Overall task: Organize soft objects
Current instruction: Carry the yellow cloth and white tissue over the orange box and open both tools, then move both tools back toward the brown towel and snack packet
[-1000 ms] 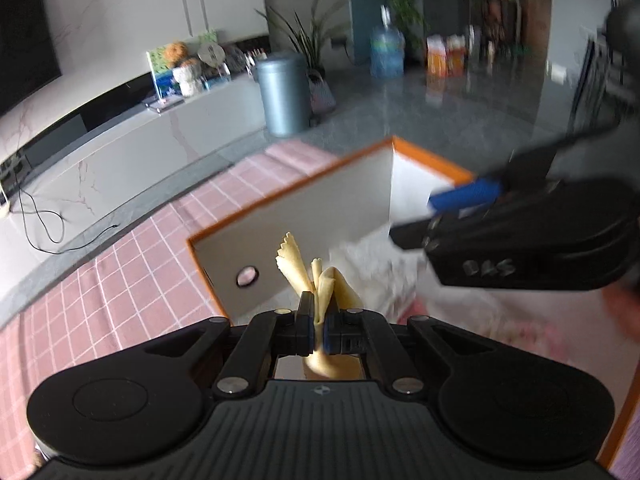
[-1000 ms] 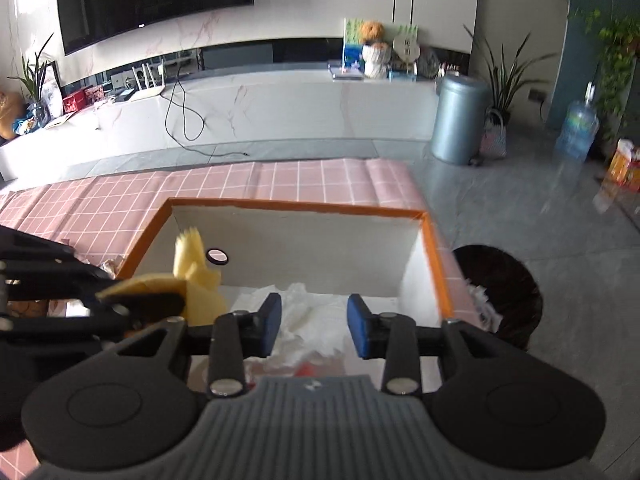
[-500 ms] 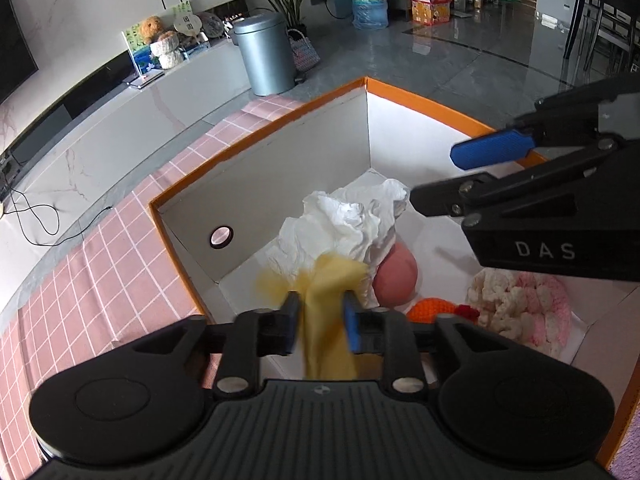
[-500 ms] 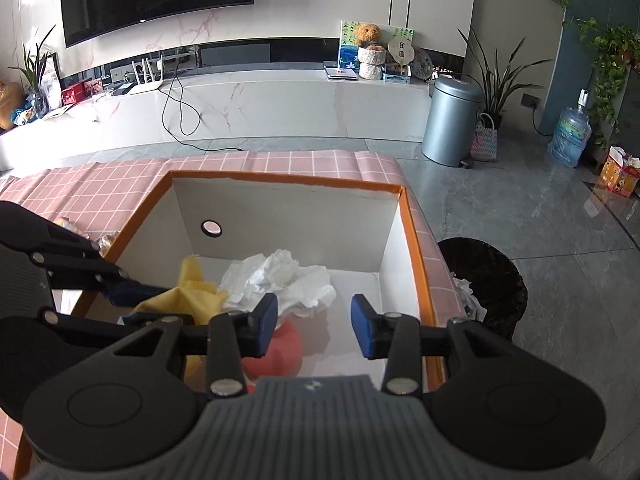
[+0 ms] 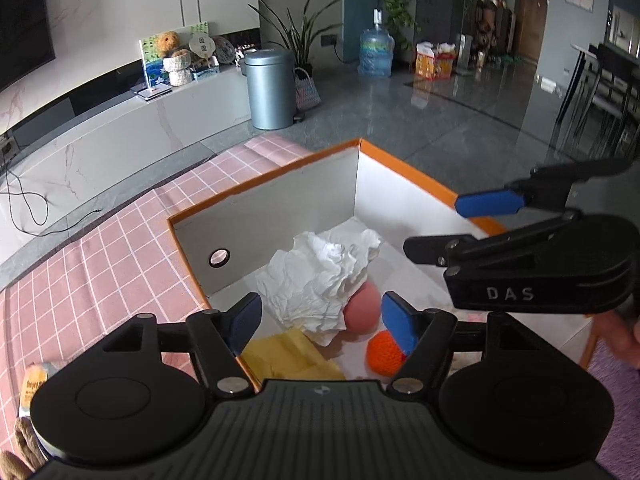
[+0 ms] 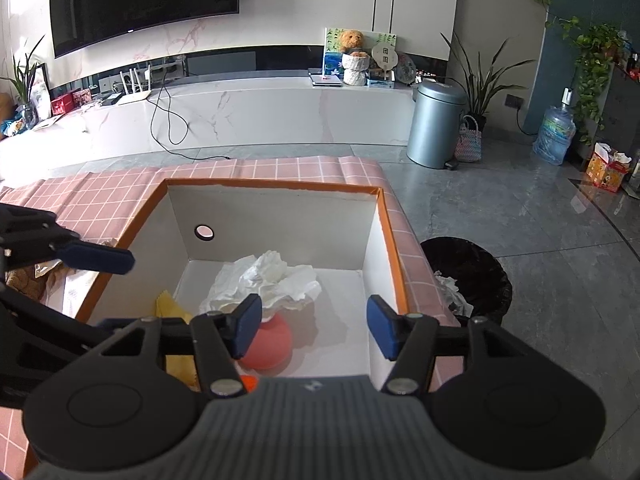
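Note:
An orange-rimmed white box (image 5: 404,174) (image 6: 276,188) stands on the pink checked tablecloth. Inside lie a crumpled white cloth (image 5: 320,276) (image 6: 264,280), a pink ball (image 5: 362,310) (image 6: 268,346), an orange knitted ball (image 5: 384,354) and a yellow cloth (image 5: 288,356) (image 6: 172,308). My left gripper (image 5: 322,324) is open and empty above the box's near left corner, over the yellow cloth. My right gripper (image 6: 314,330) is open and empty above the box's near side; it shows at the right of the left wrist view (image 5: 486,224).
A grey bin (image 6: 436,124) and a black waste basket (image 6: 468,276) stand on the floor beyond the table's right edge. A packet (image 5: 32,384) and a brown soft thing (image 5: 20,444) lie on the cloth left of the box.
My left gripper opened and let go of the yellow cloth, which now lies in the box. My right gripper also opened wider and stays above the box.

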A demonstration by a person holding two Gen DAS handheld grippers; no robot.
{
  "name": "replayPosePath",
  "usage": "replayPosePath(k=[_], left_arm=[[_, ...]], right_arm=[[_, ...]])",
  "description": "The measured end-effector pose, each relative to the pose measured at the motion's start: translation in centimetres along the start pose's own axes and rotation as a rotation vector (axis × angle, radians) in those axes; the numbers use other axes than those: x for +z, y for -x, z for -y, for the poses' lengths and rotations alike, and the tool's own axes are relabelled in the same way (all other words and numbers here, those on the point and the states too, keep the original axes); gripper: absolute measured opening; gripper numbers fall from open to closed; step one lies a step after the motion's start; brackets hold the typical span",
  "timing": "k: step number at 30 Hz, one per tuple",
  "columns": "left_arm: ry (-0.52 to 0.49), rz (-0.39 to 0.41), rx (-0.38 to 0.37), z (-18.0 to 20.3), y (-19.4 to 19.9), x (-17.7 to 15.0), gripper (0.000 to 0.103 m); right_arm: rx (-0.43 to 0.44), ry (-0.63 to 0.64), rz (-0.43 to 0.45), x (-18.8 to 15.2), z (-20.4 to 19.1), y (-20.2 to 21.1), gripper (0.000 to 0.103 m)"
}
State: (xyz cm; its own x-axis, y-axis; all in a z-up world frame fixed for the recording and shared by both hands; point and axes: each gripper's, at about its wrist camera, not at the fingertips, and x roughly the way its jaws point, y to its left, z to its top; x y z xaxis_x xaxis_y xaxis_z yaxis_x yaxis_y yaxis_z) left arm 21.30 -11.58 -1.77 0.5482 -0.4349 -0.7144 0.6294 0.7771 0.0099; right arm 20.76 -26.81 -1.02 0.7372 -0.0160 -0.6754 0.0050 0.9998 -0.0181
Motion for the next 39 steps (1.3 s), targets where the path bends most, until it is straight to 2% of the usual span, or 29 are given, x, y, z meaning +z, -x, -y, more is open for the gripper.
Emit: replayPosePath(k=[2,7,9,14,20,30,34,39], left_arm=[[0.017,0.015,0.005,-0.1,0.7,0.0,0.081],[0.094,0.073,0.021,-0.7,2.9,-0.6,0.081],[0.133,0.103,0.026,-1.1,4.0,-0.9,0.081],[0.185,0.156,0.050,-1.7,6.3,-2.0,0.081],[0.229,0.184,0.102,-3.2,8.7,-4.0,0.081],[0.360,0.196,0.185,-6.7,11.5,-8.6,0.081],[0.387,0.213,0.245,-7.7,12.4,-10.3,0.077],[0.470,0.226,0.286,-9.6,13.6,-12.4,0.076]], right_arm=[[-0.004,-0.004,0.008,-0.1,0.0,0.4,0.066],[-0.010,-0.005,0.030,-0.5,-0.6,1.8,0.069],[-0.011,-0.010,0.040,-0.6,-0.9,2.3,0.073],[0.003,-0.017,0.059,-0.9,-2.3,3.7,0.073],[0.046,-0.021,0.085,-1.1,-4.9,5.0,0.077],[0.108,0.045,0.120,-1.4,-10.5,5.9,0.077],[0.149,0.066,0.146,-1.5,-13.0,6.3,0.077],[0.207,0.102,0.166,-1.6,-16.2,6.3,0.077]])
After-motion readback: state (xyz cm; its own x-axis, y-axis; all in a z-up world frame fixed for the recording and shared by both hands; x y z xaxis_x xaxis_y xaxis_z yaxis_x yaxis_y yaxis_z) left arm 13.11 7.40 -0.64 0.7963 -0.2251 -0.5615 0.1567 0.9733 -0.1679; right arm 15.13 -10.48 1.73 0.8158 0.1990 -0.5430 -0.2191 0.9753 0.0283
